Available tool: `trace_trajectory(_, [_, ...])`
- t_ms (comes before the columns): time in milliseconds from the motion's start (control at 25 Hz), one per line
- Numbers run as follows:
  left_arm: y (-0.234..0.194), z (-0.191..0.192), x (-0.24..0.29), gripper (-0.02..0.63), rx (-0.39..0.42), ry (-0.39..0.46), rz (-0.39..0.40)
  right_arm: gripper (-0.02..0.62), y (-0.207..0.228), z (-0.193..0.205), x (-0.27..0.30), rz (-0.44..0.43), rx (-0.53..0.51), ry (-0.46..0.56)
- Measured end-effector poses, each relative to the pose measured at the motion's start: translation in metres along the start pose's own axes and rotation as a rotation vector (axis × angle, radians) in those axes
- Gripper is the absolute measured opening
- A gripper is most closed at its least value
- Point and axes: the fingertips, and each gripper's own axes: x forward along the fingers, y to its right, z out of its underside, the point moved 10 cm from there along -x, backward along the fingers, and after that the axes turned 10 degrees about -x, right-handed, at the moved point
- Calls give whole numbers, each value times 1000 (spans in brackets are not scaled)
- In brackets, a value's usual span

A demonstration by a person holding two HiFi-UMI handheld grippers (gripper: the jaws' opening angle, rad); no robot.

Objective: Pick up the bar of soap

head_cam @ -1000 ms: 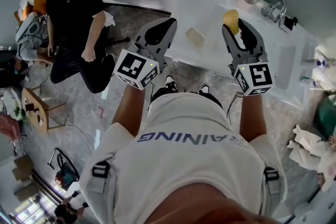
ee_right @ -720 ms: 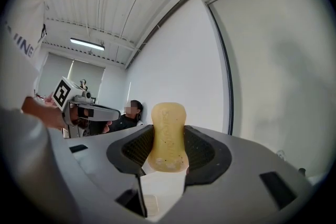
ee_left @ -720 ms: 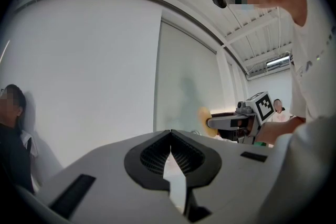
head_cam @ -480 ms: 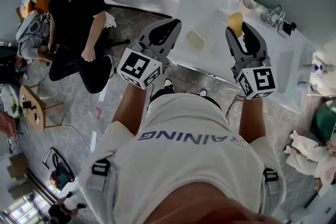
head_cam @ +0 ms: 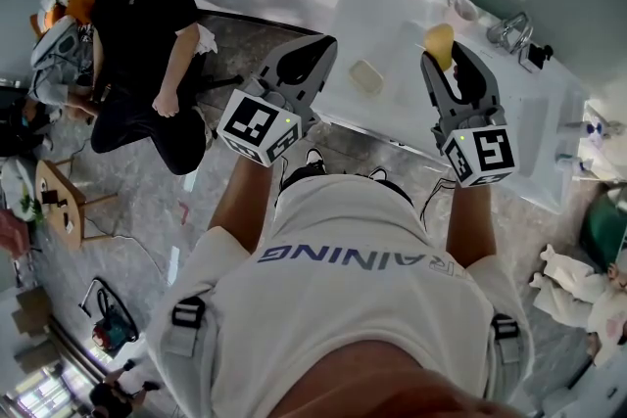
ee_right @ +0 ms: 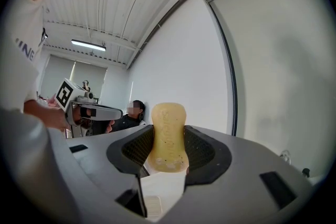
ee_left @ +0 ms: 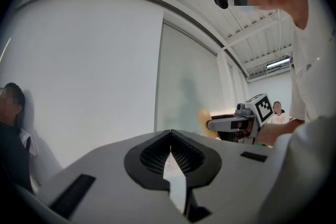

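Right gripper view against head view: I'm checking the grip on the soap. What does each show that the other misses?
Only the right gripper view shows the right hand-held gripper pressing both sides of the upright soap, plus the ceiling lights. Only the head view shows the floor and that gripper's marker cube. Both show the soap, the left hand-held gripper and a seated person.
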Motion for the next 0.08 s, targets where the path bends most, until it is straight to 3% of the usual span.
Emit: trace_trajectory(80, [-2, 0, 0, 9, -1, 0, 0, 190, -1, 0, 1, 2, -2, -2])
